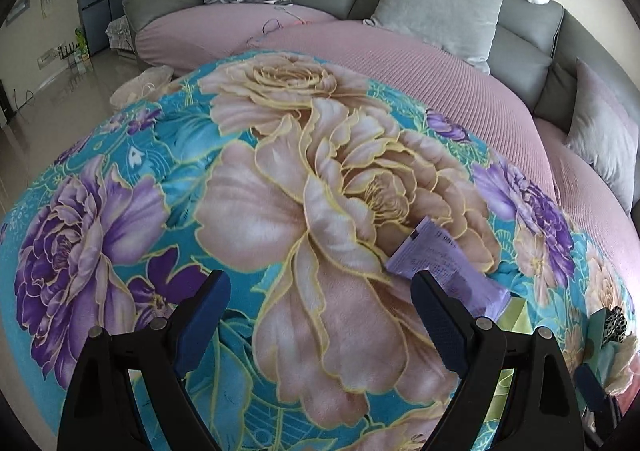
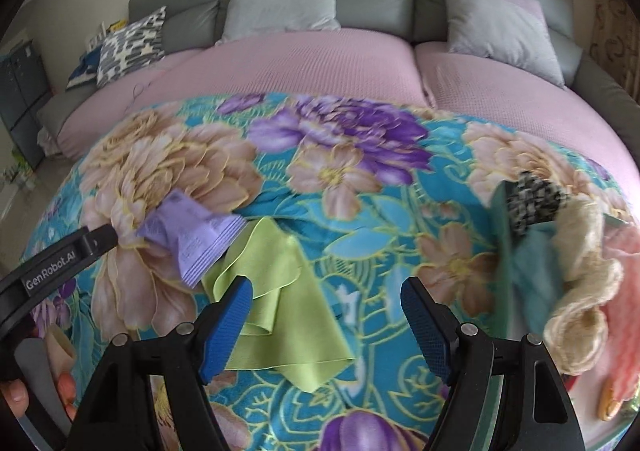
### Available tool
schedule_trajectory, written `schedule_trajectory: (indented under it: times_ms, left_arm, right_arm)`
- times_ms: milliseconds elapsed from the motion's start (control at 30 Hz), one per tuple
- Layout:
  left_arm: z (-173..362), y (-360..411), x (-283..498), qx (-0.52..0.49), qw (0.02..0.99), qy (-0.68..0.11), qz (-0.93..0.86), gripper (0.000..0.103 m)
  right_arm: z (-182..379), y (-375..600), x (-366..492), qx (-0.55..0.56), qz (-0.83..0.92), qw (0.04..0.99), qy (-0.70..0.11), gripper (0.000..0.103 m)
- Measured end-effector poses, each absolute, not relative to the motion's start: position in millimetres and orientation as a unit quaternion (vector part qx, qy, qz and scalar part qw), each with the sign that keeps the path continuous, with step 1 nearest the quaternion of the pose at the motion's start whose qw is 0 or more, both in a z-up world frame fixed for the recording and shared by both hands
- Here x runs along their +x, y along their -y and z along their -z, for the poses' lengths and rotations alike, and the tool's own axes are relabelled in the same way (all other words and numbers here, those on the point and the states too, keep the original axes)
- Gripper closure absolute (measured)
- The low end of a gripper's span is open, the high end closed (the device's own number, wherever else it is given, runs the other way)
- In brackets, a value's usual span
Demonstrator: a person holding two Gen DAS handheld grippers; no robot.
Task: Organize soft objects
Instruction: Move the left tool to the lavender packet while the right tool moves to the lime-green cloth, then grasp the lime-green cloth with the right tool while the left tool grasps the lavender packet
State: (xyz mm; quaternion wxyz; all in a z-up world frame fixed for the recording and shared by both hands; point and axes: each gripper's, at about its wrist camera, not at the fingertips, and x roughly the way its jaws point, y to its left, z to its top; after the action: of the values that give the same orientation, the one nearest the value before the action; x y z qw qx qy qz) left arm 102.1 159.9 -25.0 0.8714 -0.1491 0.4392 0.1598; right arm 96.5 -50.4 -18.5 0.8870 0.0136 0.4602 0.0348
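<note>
Right wrist view shows the right gripper wide and empty above the green cloth on the floral blanket, likely lining up a grasp, while the left gripper, also wide, hovers beside the purple packet.

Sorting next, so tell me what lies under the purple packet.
The purple packet rests on the floral blanket, its end overlapping the green cloth. Anything beneath its middle is hidden.

A plush, matt floral blanket lies over the waffle-textured pink sofa cover — on it a smooth, faintly shiny green cloth, a glossy lilac plastic packet and cream looped yarn — while the blue gripper pads look stippled rubber on matt black plastic.
</note>
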Motion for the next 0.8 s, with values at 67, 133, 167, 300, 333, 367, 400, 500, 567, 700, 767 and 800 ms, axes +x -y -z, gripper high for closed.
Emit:
schedule_trajectory:
  times_ms: [67, 133, 167, 300, 333, 367, 400, 500, 567, 700, 767, 800]
  left_arm:
    - [28.6, -160.8, 103.0, -0.152, 0.869, -0.442, -0.16, 0.011]
    - [31.8, -161.1, 104.0, -0.151, 0.867, -0.446, -0.161, 0.011]
    - [33.8, -161.1, 104.7, -0.148, 0.866, -0.449, -0.162, 0.011]
    - [40.9, -158.8, 107.0, -0.132, 0.858, -0.467, -0.167, 0.011]
    - [43.1, -159.0, 107.3, -0.129, 0.855, -0.473, -0.168, 0.011]
    - [45.6, -159.4, 107.6, -0.128, 0.851, -0.48, -0.171, 0.011]
    - [47.4, -160.0, 107.7, -0.126, 0.848, -0.485, -0.174, 0.011]
    - [50.0, -161.2, 107.3, -0.121, 0.843, -0.491, -0.182, 0.011]
    - [50.0, -162.0, 106.5, -0.121, 0.843, -0.491, -0.184, 0.011]
    - [50.0, -164.0, 105.0, -0.128, 0.841, -0.493, -0.186, 0.011]
    - [49.9, -165.0, 104.1, -0.128, 0.839, -0.493, -0.191, 0.011]
    - [49.8, -166.2, 104.0, -0.128, 0.839, -0.492, -0.194, 0.011]
  right_arm:
    - [25.9, 45.0, 99.1, 0.009, -0.041, 0.882, -0.469, 0.023]
    - [30.9, 40.4, 100.0, 0.008, -0.047, 0.878, -0.476, 0.023]
    - [32.9, 38.4, 100.6, 0.008, -0.05, 0.877, -0.478, 0.023]
    - [37.9, 32.4, 101.2, 0.002, -0.057, 0.874, -0.482, 0.023]
    - [38.8, 31.2, 101.5, 0.001, -0.059, 0.874, -0.483, 0.023]
    - [39.8, 30.0, 101.6, 0.0, -0.06, 0.873, -0.484, 0.023]
    - [40.6, 29.1, 101.6, -0.001, -0.061, 0.873, -0.485, 0.023]
    - [41.9, 26.8, 101.9, -0.004, -0.065, 0.872, -0.486, 0.023]
    - [42.2, 25.4, 102.1, -0.007, -0.067, 0.871, -0.486, 0.023]
    - [44.1, 20.7, 102.8, -0.015, -0.074, 0.869, -0.488, 0.023]
    - [46.7, 17.6, 103.8, -0.021, -0.077, 0.868, -0.49, 0.023]
    - [47.5, 16.2, 104.4, -0.025, -0.077, 0.868, -0.49, 0.023]
